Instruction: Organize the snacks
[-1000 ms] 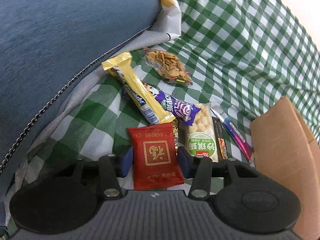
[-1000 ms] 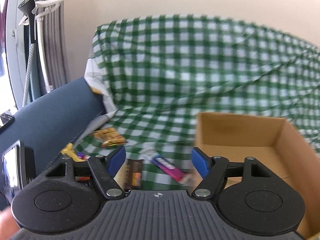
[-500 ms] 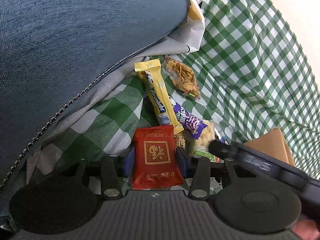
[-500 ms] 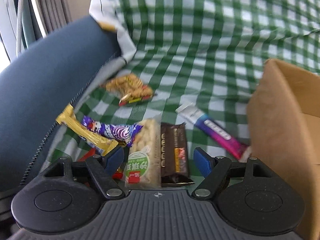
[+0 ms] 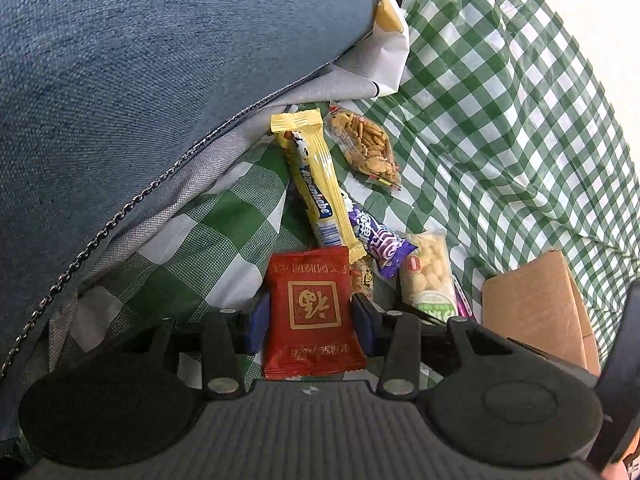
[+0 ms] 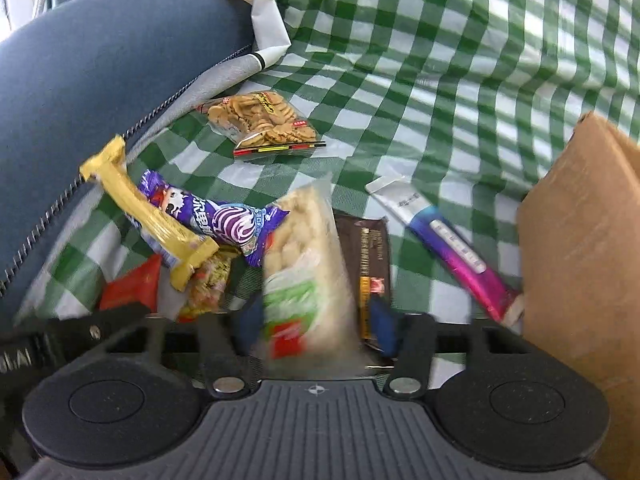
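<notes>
My left gripper [image 5: 309, 317] is clamped on a flat red foil sachet with a gold square emblem [image 5: 313, 312], both blue pads pressing its crimped sides. My right gripper [image 6: 312, 322] has just been closing, and its blue pads now sit against a clear crinkly packet of pale round puffs with a green-and-red label [image 6: 308, 264]; that end is blurred, yet the pads look to be pressing it.

Room is tight on my left: a blue woven cushion with a metal zip [image 5: 152, 80] bulges over the pile. On my right a brown cardboard box [image 6: 580, 248] stands close, its flat wall just beside a glossy pink-and-blue stick sachet [image 6: 452, 252]. Open green-and-white checked cloth [image 6: 440, 60], rumpled and shiny, spreads beyond.

A long yellow wrapped bar [image 5: 316, 184] overlaps a purple swirl-printed wrapper [image 6: 220, 220]. A clear bag of small tan crackers [image 6: 264, 122] lies apart. A dark brown flat bar [image 6: 366, 256] touches the puff packet's side.
</notes>
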Demonstrator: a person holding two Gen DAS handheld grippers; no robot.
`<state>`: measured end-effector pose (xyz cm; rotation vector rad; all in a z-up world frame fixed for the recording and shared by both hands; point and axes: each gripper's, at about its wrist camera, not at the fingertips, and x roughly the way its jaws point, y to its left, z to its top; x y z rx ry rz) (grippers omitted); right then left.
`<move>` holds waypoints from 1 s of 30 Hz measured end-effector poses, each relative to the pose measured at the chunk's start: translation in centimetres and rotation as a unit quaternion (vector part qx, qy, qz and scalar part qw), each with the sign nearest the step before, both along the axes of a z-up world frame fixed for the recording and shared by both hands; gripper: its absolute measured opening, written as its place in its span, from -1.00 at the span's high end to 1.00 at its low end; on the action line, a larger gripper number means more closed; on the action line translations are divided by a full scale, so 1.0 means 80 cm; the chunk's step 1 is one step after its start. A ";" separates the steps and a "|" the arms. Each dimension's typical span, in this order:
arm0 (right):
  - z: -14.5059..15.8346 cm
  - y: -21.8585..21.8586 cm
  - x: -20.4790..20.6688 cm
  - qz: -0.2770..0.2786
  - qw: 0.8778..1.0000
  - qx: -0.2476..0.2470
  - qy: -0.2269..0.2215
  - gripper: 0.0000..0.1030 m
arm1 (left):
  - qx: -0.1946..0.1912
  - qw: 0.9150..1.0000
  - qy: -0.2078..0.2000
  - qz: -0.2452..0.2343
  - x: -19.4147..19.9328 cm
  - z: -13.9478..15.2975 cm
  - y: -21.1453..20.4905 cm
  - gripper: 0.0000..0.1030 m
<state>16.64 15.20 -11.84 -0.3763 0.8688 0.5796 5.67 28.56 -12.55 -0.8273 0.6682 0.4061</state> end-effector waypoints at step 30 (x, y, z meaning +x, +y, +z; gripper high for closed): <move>0.013 -0.172 -0.149 0.000 0.994 0.096 0.047 0.19 | 0.084 0.991 0.029 -0.103 -0.008 0.006 -0.080 0.05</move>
